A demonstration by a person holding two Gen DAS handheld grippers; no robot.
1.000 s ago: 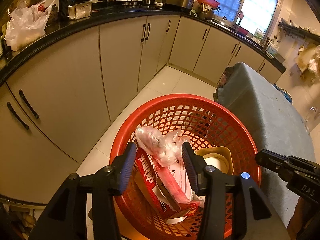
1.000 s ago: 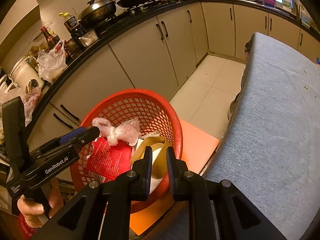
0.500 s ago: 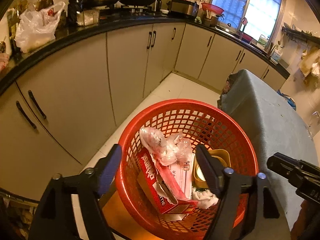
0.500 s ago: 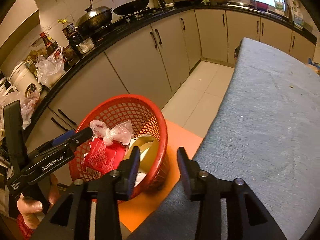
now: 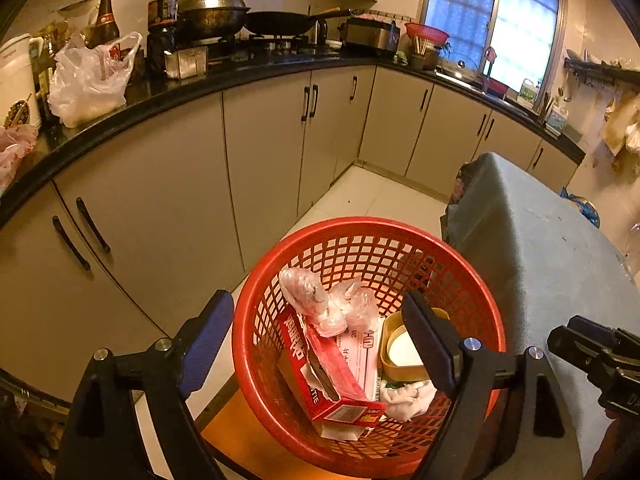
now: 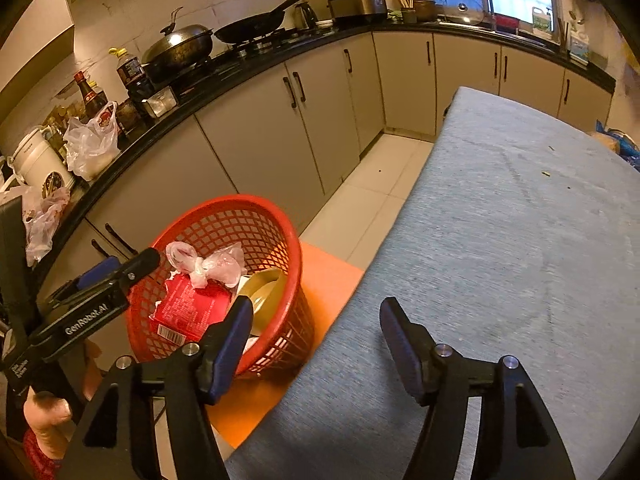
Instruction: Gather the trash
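Note:
A red mesh basket (image 5: 360, 236) (image 6: 224, 208) stands on an orange stool beside the table. Inside lie a red carton (image 5: 320, 368) (image 6: 192, 308), a crumpled clear plastic bag (image 5: 320, 300) (image 6: 208, 264), a yellow round container (image 5: 400, 348) (image 6: 264, 292) and white tissue (image 5: 404, 396). My left gripper (image 5: 316, 332) hovers above the basket, its jaws opening wide with nothing gripped. In the right wrist view my right gripper (image 6: 316, 336) is over the table's near edge beside the basket, jaws opening and empty; the left gripper's body (image 6: 92, 304) shows at the left there.
A table with a grey-blue cloth (image 6: 500, 240) (image 5: 540, 248) fills the right. Beige cabinets (image 5: 160, 208) under a black counter curve around the back, with pans, bottles and a white plastic bag (image 5: 88, 80). White tile floor (image 6: 380, 184) lies between cabinets and table.
Both grippers opened and drew back and up from the basket. The plastic bag and carton stay in the basket; the right gripper now sits over the table edge.

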